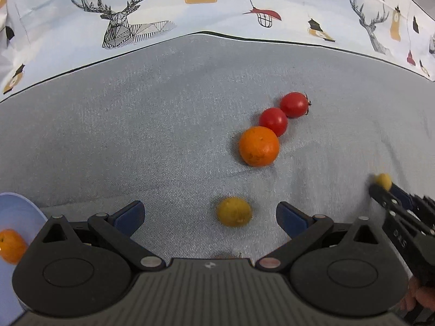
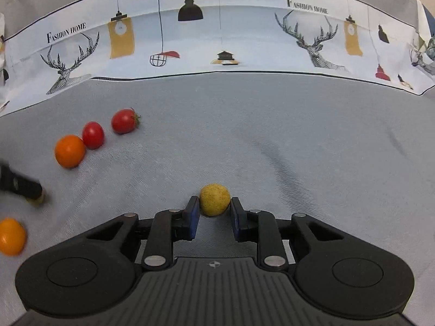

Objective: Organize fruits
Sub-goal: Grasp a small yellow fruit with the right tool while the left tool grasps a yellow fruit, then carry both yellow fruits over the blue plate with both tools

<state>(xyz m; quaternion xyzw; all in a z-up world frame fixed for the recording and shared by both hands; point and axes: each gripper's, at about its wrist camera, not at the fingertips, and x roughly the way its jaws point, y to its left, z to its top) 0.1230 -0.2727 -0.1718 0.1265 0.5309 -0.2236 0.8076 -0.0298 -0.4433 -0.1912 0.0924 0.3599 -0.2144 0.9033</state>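
The worktop [image 2: 299, 141] wears matt, woven grey cloth; the tomatoes [image 1: 273, 121] shine glossy and smooth. The yellow fruit [image 2: 214, 199] looks dull and pitted; each hand-held gripper [image 2: 214, 217] is matt black plastic.

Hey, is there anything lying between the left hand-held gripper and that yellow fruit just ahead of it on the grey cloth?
Nothing visible. The left hand-held gripper is open and the yellow fruit lies on bare grey cloth between its fingertips. The orange and both tomatoes lie beyond it.
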